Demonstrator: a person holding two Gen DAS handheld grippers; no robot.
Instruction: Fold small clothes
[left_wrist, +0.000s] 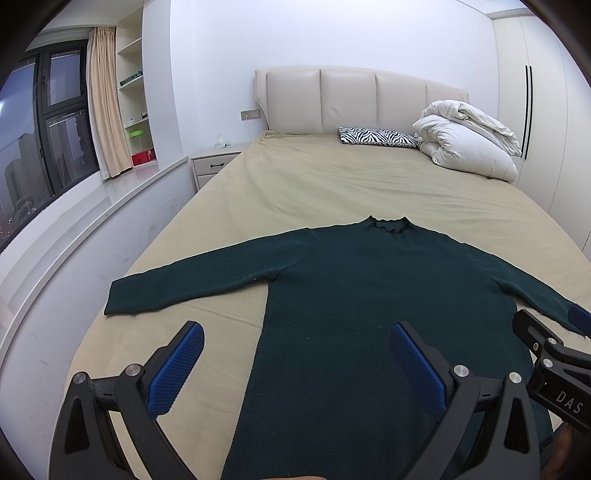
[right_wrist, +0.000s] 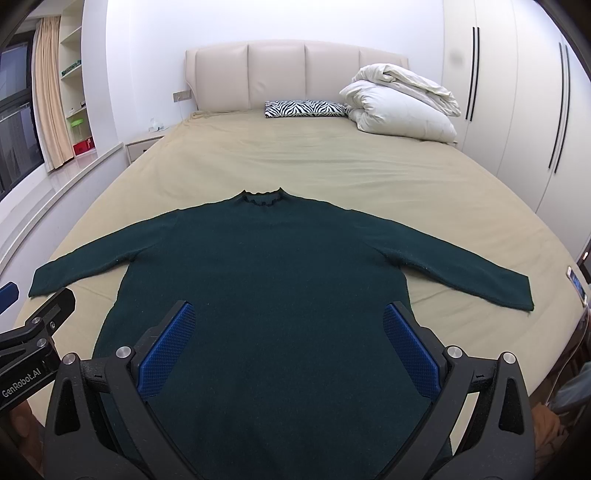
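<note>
A wide bed (right_wrist: 295, 155) fills the middle of the frame, covered in a tan sheet. Behind it stands a cream padded headboard (right_wrist: 295, 74) against a plain white wall (left_wrist: 332, 33). At the head of the bed lies a zebra-striped pillow (right_wrist: 304, 108), and just right of it a bundled white duvet (right_wrist: 402, 103). White wardrobe doors (right_wrist: 517, 92) with dark vertical handles line the right side. At upper left, a dark-framed window (left_wrist: 44, 125) shows dusk-lit buildings, with a beige curtain (left_wrist: 105, 103) beside it and open white shelves (left_wrist: 135, 85) next to that. A pale nightstand (left_wrist: 214, 164) sits left of the bed, and a white sill ledge (left_wrist: 96, 206) runs below the window.
</note>
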